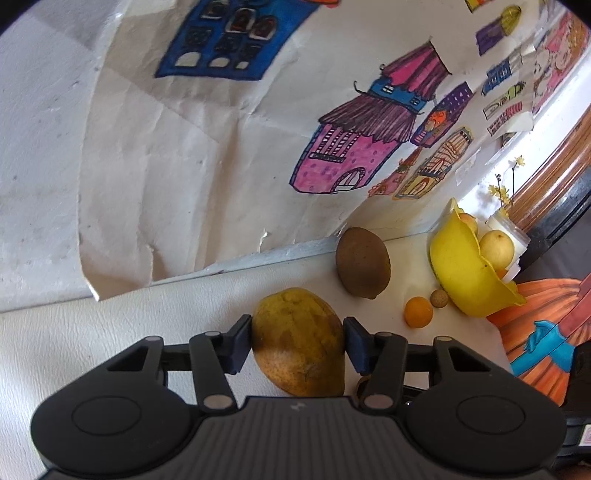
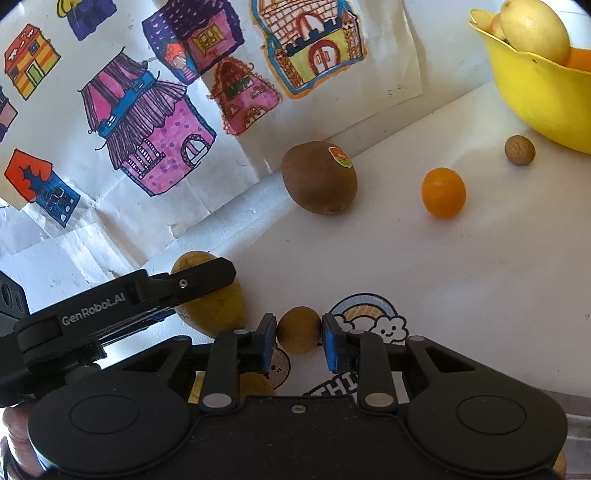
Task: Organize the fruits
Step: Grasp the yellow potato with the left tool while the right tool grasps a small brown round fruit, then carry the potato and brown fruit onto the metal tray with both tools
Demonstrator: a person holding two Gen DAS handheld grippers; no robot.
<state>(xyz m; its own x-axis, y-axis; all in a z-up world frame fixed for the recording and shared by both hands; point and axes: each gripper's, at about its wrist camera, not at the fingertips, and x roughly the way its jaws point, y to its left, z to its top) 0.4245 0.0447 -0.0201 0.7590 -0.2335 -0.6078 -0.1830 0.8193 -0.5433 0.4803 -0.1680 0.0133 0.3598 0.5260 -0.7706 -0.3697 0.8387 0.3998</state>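
**Both grippers on fruit, five pieces still out on the table**

Here, my left gripper (image 1: 298, 341) has its two dark pads pinching a big yellow-green mango (image 1: 299, 339), one pad pressed to each flank. Its skin is mottled, smooth and blotched brown, and it is egg-shaped with the narrow end toward me. My right gripper (image 2: 299, 338) pinches a small round brownish-yellow fruit (image 2: 299, 329) between its blue pads; the skin looks matte and a bit rough. From the right wrist view the mango (image 2: 218, 314) sits just to the left of that small fruit, half covered by the black finger of my other gripper.

Everything rests on a white table (image 2: 424, 258) with a soft, leathery sheen and a rainbow-and-cloud sticker (image 2: 369, 317) just past my right fingertips.

Farther out lie three loose pieces: one fuzzy brown oval kiwi (image 2: 319, 179) with a small label, one glossy little orange fruit (image 2: 443, 192), and one dull tan ball (image 2: 519, 149), perhaps a nut.

Beyond those stands one yellow plastic bowl (image 2: 535, 96) with a wavy rim, holding at least two pale yellow round fruits (image 2: 535, 29) and something orange.

Behind it all hangs creased white paper (image 1: 184, 166) with felt-pen drawings of houses.
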